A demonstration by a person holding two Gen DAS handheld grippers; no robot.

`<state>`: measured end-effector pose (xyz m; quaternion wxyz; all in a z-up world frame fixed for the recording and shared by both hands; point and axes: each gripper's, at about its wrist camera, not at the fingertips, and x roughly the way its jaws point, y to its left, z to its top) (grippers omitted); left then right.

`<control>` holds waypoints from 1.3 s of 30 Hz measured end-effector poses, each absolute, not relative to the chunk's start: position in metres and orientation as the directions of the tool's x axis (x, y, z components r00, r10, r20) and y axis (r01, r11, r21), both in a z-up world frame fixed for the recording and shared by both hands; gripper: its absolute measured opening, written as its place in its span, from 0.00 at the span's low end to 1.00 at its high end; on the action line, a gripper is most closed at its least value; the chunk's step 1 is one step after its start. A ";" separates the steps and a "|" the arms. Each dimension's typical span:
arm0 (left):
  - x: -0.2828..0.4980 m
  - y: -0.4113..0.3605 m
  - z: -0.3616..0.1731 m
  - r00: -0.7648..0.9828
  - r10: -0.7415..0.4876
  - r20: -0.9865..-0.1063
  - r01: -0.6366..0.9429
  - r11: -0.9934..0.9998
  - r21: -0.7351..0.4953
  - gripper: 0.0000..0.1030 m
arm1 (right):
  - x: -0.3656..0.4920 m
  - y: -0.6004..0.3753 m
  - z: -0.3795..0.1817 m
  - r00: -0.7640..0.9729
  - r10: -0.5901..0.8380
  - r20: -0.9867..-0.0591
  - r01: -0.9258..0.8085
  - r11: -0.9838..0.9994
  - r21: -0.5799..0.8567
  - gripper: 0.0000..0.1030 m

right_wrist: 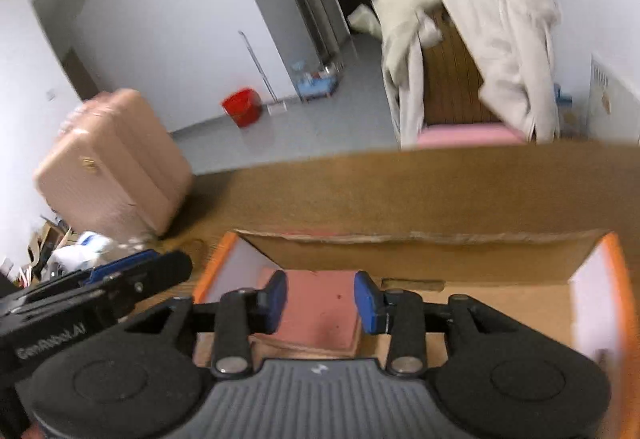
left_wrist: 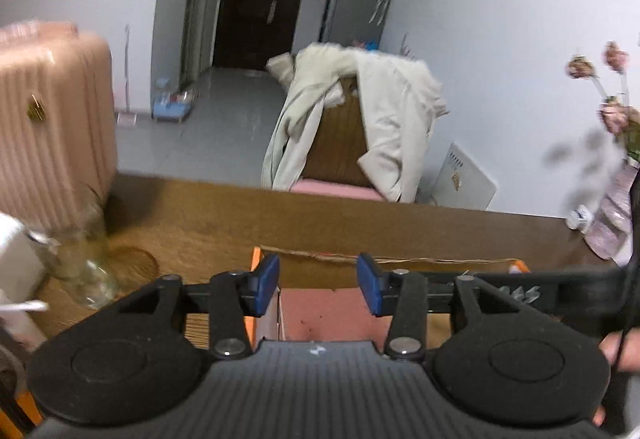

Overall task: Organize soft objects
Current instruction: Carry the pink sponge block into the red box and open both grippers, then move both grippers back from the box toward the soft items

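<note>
Both tongs, left [left_wrist: 318,289] and right [right_wrist: 320,301], hang apart and empty over the pink cloth [right_wrist: 320,313] in the box [right_wrist: 400,255].

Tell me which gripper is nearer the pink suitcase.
Left. The left gripper hangs over the cardboard box's left end, the side where the pink suitcase stands. The right gripper is further right over the box's folded pink cloth.
</note>
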<state>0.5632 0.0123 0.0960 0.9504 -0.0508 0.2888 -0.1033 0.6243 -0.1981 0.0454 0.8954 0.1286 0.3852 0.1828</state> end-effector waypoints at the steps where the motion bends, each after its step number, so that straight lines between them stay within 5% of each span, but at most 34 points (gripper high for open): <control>1: 0.549 0.013 0.106 0.821 -0.226 -0.525 0.179 0.974 -0.139 0.50 | 0.610 -0.200 0.060 0.654 0.418 -0.631 -0.244 0.905 0.348 0.45; 9: 0.389 0.023 0.170 0.874 -0.281 -0.396 0.293 0.956 -0.031 0.80 | 0.457 -0.223 0.148 0.723 0.443 -0.530 -0.347 0.896 0.276 0.62; 15: 0.256 0.044 0.164 0.887 -0.353 -0.298 0.372 0.928 0.008 0.88 | 0.329 -0.233 0.154 0.751 0.486 -0.448 -0.413 0.874 0.257 0.66; 20: 0.170 0.064 0.131 0.923 -0.325 -0.207 0.323 0.945 -0.046 0.96 | 0.225 -0.222 0.126 0.825 0.399 -0.401 -0.408 0.911 0.068 0.73; 28: 0.113 0.072 0.064 0.935 -0.161 -0.315 0.134 0.985 -0.106 0.96 | 0.127 -0.207 0.046 0.855 0.327 -0.402 -0.322 0.943 0.082 0.75; 33: 0.112 0.059 0.043 0.906 -0.169 -0.387 0.163 0.985 -0.050 0.96 | 0.116 -0.215 0.004 0.804 0.328 -0.496 -0.276 0.945 0.178 0.72; 39: 0.132 0.022 0.026 0.866 -0.254 -0.431 0.265 0.964 -0.037 0.95 | 0.126 -0.230 -0.008 0.825 0.280 -0.491 -0.194 0.956 0.221 0.65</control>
